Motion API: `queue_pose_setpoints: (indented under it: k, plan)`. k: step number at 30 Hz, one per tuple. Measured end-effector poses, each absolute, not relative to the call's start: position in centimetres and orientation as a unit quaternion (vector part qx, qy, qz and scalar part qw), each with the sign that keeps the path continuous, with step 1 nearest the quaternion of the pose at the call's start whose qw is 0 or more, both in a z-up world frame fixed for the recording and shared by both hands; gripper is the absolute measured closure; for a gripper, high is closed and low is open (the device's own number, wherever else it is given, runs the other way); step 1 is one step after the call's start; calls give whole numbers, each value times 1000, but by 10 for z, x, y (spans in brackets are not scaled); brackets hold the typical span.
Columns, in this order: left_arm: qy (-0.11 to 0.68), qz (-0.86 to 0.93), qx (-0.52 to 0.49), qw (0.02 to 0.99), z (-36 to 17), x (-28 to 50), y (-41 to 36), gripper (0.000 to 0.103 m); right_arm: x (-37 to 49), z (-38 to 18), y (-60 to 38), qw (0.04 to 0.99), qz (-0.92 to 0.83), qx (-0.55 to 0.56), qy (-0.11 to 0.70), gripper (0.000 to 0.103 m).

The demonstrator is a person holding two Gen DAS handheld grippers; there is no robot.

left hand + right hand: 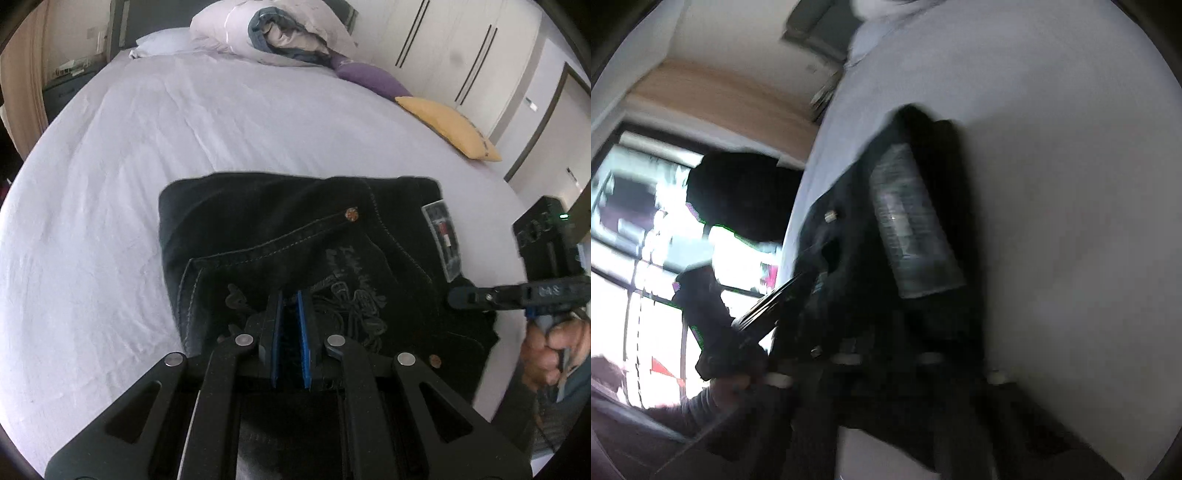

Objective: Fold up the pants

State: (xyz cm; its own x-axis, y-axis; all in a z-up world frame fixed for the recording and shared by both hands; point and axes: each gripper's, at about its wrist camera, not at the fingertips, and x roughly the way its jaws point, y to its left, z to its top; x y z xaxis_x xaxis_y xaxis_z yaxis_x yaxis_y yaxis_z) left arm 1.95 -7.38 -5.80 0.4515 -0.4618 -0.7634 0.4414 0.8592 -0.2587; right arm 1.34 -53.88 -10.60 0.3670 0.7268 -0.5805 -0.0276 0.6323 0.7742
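Where the white sheet of the bed (184,122) runs toward the near edge, the black pants (295,243) lie as a compact folded stack, roughly rectangular, with the longer side running left to right in the left wrist view. The waistband end with its rectangular brand patch (441,240) points to the right, toward the right gripper, and the fold forms the left edge. A back pocket with pale stitched lettering faces up, with a copper rivet (351,213) at its corner. The left gripper (290,325) sits low over the near part of the stack, its blue-lined fingers drawn in to a narrow slot; dark denim shows between them, but whether they pinch cloth cannot be told. The right gripper (458,297) comes in from the right, jaws closed, its tip at the waistband edge just below the patch; a hand (550,354) grips its handle. The right wrist view is motion-blurred and shows only the patch (912,221) on dark cloth. At the head of the bed lie a rolled duvet (273,33), a purple pillow (373,79) and a yellow pillow (448,127).
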Motion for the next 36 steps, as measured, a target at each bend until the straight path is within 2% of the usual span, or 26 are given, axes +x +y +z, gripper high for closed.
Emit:
queue_pose_setpoints:
  k: [2,4,5,7,9,11,13,14,15,17,20,21,23,24,25,28,32,36]
  plan:
    - [435,-297,-43,849,-43,9,-64,95,7,-93,-539,760,263,348,482,96]
    - [428,-307,-41,849,-43,-4,-58,95,0,-78,-533,766,293,340,461,95]
    - [436,-303,-33,847,-48,-9,-57,95,-3,-77,-531,766,295,338,460,89]
    - [445,-305,-32,841,-63,-18,-54,95,-5,-87,-528,765,274,322,486,90]
    - [426,-301,-10,853,-67,-30,-56,95,-7,-104,-525,760,265,323,499,103]
    - [409,-295,41,862,-64,-37,-68,95,-7,-105,-528,763,259,331,491,102]
    - [410,-295,53,861,-60,-42,-71,95,-6,-97,-524,770,252,326,488,93]
    - [419,-298,35,857,-53,-42,-66,95,-6,-87,-523,776,253,319,482,73]
    - [424,-299,19,855,-47,-42,-60,95,-9,-75,-526,786,252,318,467,40]
    - [423,-289,-3,859,-36,-46,-45,95,-7,-57,-540,805,240,327,434,7]
    - [425,-258,-36,867,-25,-45,-18,91,4,-47,-566,816,212,342,415,5]
    - [432,-251,-50,865,-26,-40,-9,84,10,-52,-570,810,204,343,429,7]
    - [464,-232,-81,851,-37,-22,3,58,22,-60,-565,799,201,344,450,12]
    - [471,-228,-90,847,-41,-20,8,30,31,-68,-563,791,197,341,468,15]
    - [476,-226,-103,844,-45,-15,12,20,33,-76,-565,785,194,341,480,15]
    - [496,-231,-116,829,-53,-1,11,20,48,-94,-567,769,196,348,500,20]
    - [537,-252,-124,795,-71,21,-8,20,64,-95,-554,761,217,315,525,29]
    - [555,-253,-126,782,-82,35,-19,20,83,-99,-542,751,224,297,546,34]
